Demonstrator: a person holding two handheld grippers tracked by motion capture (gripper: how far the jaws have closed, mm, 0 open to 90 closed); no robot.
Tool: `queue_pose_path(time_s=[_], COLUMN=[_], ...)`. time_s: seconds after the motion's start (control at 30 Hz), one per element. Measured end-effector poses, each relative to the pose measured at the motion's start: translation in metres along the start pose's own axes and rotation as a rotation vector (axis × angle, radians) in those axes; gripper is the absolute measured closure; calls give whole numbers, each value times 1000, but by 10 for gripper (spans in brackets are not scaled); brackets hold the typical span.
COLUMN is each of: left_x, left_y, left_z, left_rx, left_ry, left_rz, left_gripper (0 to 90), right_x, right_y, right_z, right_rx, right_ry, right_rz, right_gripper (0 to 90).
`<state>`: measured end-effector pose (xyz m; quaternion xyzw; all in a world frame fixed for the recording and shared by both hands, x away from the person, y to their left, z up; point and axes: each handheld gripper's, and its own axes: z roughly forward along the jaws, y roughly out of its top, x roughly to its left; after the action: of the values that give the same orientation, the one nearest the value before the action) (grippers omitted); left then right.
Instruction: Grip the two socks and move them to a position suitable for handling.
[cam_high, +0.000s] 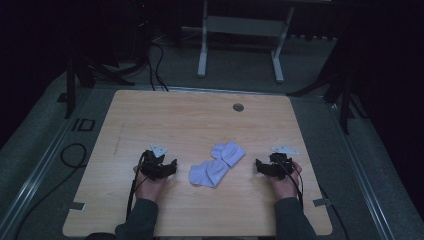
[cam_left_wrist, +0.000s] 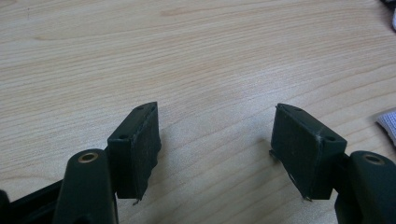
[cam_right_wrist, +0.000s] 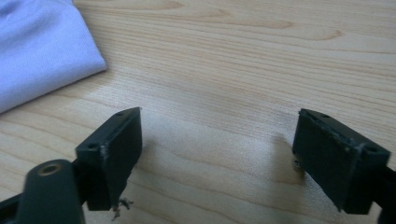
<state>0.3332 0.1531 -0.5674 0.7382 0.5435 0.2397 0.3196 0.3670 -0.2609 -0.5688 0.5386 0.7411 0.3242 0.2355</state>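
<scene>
Two pale lilac socks (cam_high: 218, 163) lay crumpled together near the middle of the wooden table (cam_high: 150, 115), overlapping, one reaching up and right, the other down and left. Left of the socks, well apart: left gripper (cam_high: 172, 165), jaws spread wide over bare wood, nothing between them (same in the left gripper view, left gripper (cam_left_wrist: 217, 144), with a sliver of white cloth at the right edge). Right of the socks, a little nearer: right gripper (cam_high: 259, 165), jaws likewise parted and empty. In the right gripper view, right gripper (cam_right_wrist: 217, 154) over bare wood, sock fabric (cam_right_wrist: 42, 44) beyond and to the left of the jaws, untouched. Nothing standing between either gripper and the socks.

Beyond the socks, near the far edge of the table: one small round grey grommet (cam_high: 238, 107). Farther back, on the floor: one white metal stand (cam_high: 240, 40). Left of the table: black cables (cam_high: 72, 155) looped on the grey floor. Two grippers, two socks, two sleeved forearms counted.
</scene>
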Motion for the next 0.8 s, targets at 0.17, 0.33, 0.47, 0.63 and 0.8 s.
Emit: queue_pose_path(time_s=[0.17,0.33,0.47,0.63,0.8], left_x=[-1,-1,-1,-1,-2], left_y=[0,0,0,0,0], left_z=[0,0,0,0,0], left_rx=[0,0,-1,-1,-1], left_ry=[1,1,1,2,3], left_rz=[-2,-4,-4,-4,-5], left_gripper=[328,328,327,327,327], right_x=[2,2,2,9,23], right_y=[-1,-1,0,2,7], right_z=[-2,-8,-13,-19,-28], right_rx=[4,9,7,1,-28], right_ry=[3,0,49,97,149], right_rz=[0,8,9,-15,-67], right_gripper=[211,382,535,684,838])
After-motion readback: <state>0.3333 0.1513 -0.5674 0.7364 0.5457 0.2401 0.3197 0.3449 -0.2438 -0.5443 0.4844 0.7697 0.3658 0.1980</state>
